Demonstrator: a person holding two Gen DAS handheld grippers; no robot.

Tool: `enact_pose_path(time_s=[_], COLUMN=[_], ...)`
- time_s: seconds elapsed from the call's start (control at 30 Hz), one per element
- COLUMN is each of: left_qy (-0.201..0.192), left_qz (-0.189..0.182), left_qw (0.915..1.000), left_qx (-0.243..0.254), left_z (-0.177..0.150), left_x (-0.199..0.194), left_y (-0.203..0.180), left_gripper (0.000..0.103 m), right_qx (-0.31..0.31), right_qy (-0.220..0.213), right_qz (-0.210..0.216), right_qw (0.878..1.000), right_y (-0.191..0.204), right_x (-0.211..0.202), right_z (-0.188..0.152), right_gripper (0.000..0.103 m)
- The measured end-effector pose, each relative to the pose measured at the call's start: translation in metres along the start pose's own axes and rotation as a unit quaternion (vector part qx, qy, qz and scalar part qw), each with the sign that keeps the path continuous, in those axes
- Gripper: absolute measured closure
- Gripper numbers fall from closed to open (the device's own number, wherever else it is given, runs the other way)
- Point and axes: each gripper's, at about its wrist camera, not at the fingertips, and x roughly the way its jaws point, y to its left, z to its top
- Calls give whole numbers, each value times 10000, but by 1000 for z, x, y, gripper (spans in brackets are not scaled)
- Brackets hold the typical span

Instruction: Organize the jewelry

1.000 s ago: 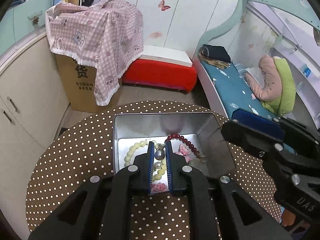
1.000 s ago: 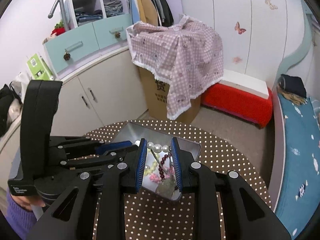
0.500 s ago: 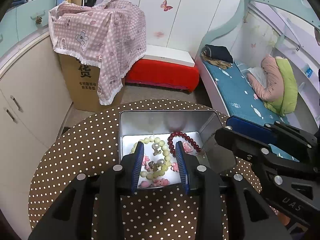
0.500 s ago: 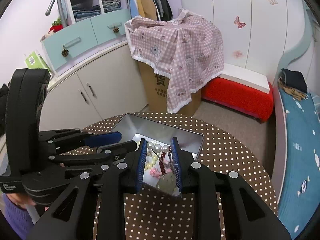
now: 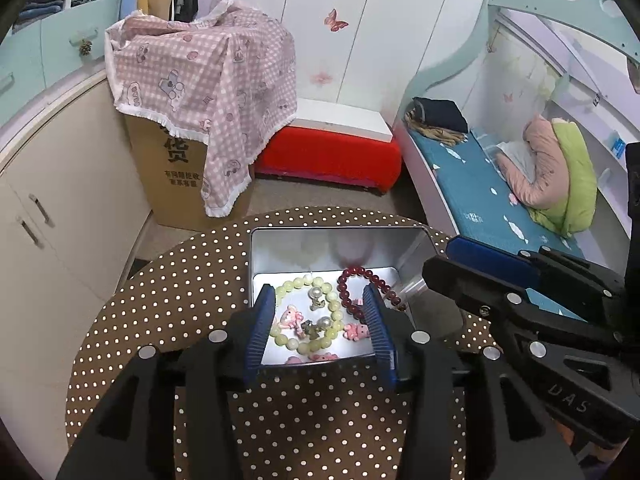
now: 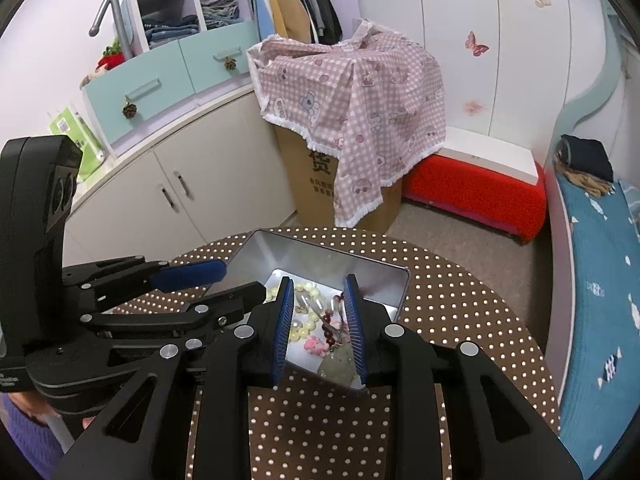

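Jewelry is shown gathered inside an open metal tin [image 5: 416,252] set near the far edge of a round table covered in a brown polka-dot cloth [image 5: 160,304]; both grippers are poised above the tin's near rim. Left gripper [image 5: 320,328]: jaws are spread wide with nothing between the blue pads [image 5: 260,328]; the opening frames the tin's contents, a posture judged suited to a fresh descent rather than to carrying. Right gripper [image 6: 318,320]: jaws are likewise parted and nothing is seen pinched; it is held over the tin's near corner, angled in from the other side, so that the two tools do not cross. Within the left gripper's span lie a pale green bead bracelet [image 5: 296,285], a dark red bead bracelet [image 5: 348,284], two pearl earrings [image 5: 316,293], and small pink charms [image 5: 290,316]; these overlap loosely on the tin floor, the pearls resting inside the green loop; whether they are tangled cannot be told. A greenish flat pendant [image 6: 336,364] is visible at the near corner in the right wrist view. The tin's raised walls are judged to keep loose beads from rolling onto the cloth; no jewelry is seen on the table outside the tin. Beyond the table stand a cardboard box draped in pink checked cloth [image 5: 208,92], a red bench [image 5: 332,156], and a bed [image 5: 472,184].
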Motion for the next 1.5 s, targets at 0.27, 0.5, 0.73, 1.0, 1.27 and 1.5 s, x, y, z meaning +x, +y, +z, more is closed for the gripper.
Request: enact_pose_path(time_s=[0.27, 0.5, 0.73, 1.0, 1.27, 1.5], left_qy=[-179, -653, -1334, -2045, -2583, -3062], left_qz=[38, 177, 629, 942, 1067, 1184], left_qw=[9998, 9977, 9889, 9736, 9593, 9436], left_qx=[-34, -102, 199, 380, 398, 424], left_z=[-1, -9, -29, -63, -96, -116], left_x=[-22, -64, -132, -203, -255, -289], left_y=[-3, -10, -33, -59, -82, -94], left_gripper=[55, 34, 20, 17, 16, 16], right_qx=[24, -24, -119, -328, -433, -465], right_qy=[-224, -534, -984, -1484, -1954, -2322], right_qz=[-58, -193, -414, -926, -1219, -1338], right_qw=[9997, 9984, 9942, 9840, 9721, 9623], right_y=[4, 15, 41, 74, 101, 119], right_x=[-27, -73, -139, -213, -277, -314], right_z=[0, -3, -20, -52, -81, -101], right_gripper=[63, 52, 39, 32, 30, 26])
